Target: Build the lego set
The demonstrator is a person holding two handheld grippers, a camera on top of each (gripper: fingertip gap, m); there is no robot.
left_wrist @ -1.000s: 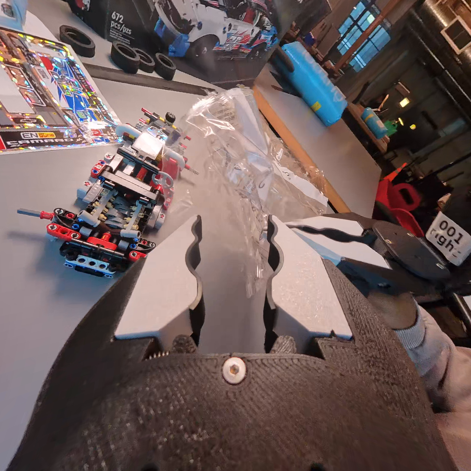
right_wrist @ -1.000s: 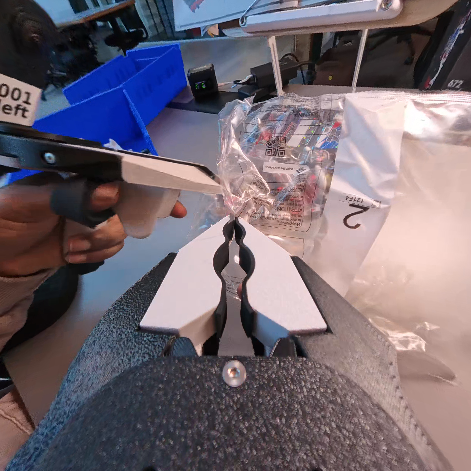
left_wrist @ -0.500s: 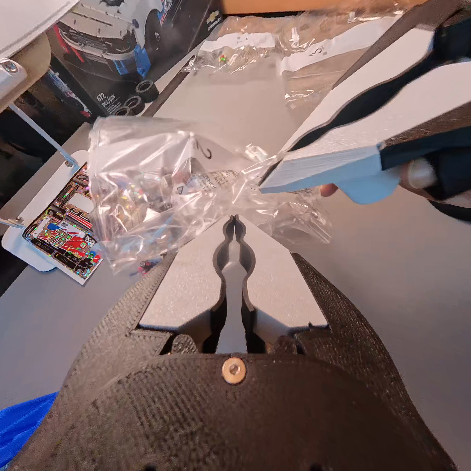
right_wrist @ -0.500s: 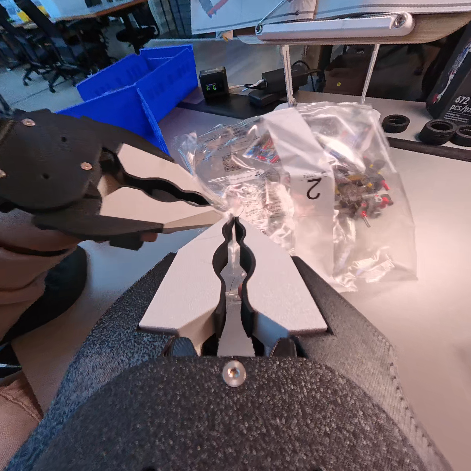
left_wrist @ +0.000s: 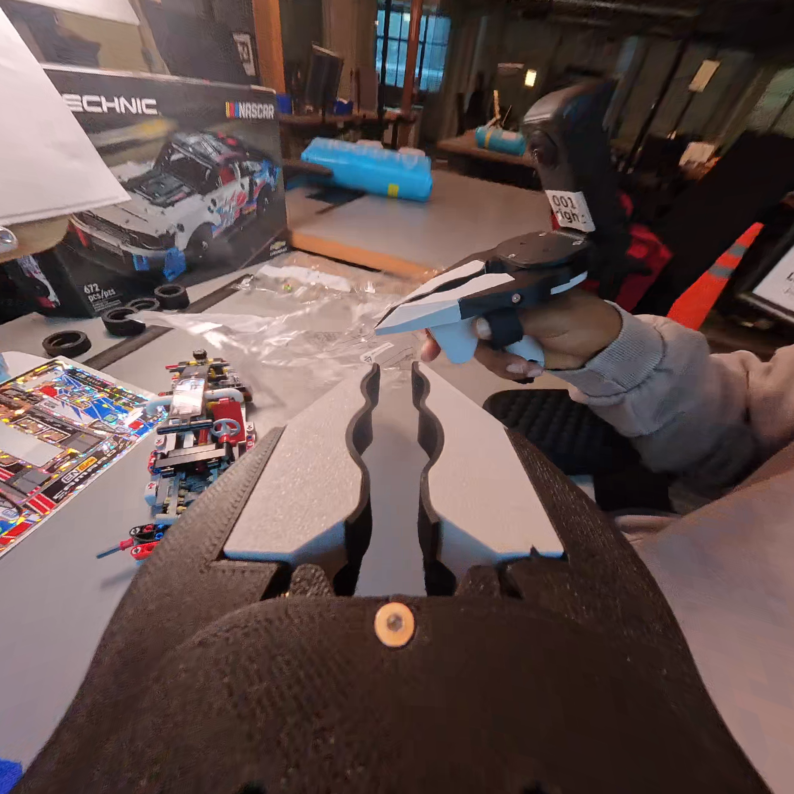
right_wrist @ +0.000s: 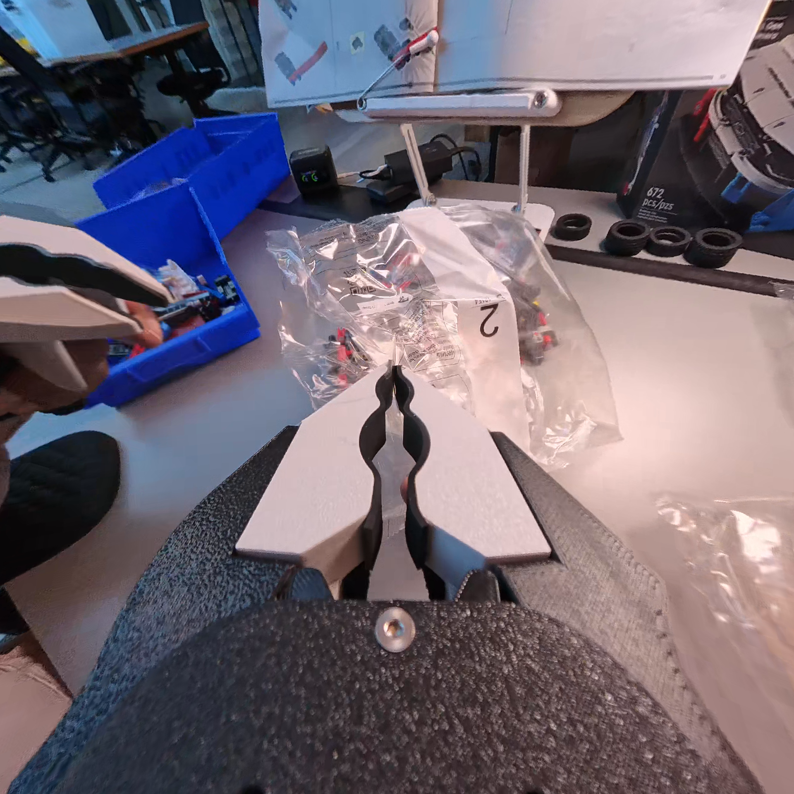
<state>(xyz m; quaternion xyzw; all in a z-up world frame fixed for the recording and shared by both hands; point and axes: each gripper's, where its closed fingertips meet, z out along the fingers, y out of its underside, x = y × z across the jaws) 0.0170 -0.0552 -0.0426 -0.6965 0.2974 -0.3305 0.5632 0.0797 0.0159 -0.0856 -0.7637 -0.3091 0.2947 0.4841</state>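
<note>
Right gripper (right_wrist: pixel 393 368) is clamping a pinch of the clear parts bag (right_wrist: pixel 429 309), jaws closed on the film at the bag's near edge; the bag is lying on the grey counter (right_wrist: pixel 666 365), with small red and black pieces gathered inside and a white strip across its middle. Left gripper (left_wrist: pixel 395 370) is holding nothing, jaws standing narrowly apart, tips just short of the same film; in the right wrist view it is sitting off to the left, in front of the blue bin (right_wrist: pixel 180 258) of loose pieces.

The partly built chassis (left_wrist: pixel 200 423) is resting on the counter beside the holographic sticker sheet (left_wrist: pixel 60 434); four black tyres (right_wrist: pixel 670 240) are lying near the set's box (left_wrist: pixel 172 193); an instruction booklet (right_wrist: pixel 515 38) is propped on a stand above the bag; an emptied bag (left_wrist: pixel 309 283) is lying flat farther back.

Judgement: the step in hand is opening the parts bag, which is appearing intact; the build itself is early, chassis only. The next move is calling for the left gripper to close on the film close beside the right gripper's pinch, then for the two to draw apart to tear it; risk is pieces scattering across the counter if the film is giving way suddenly.
</note>
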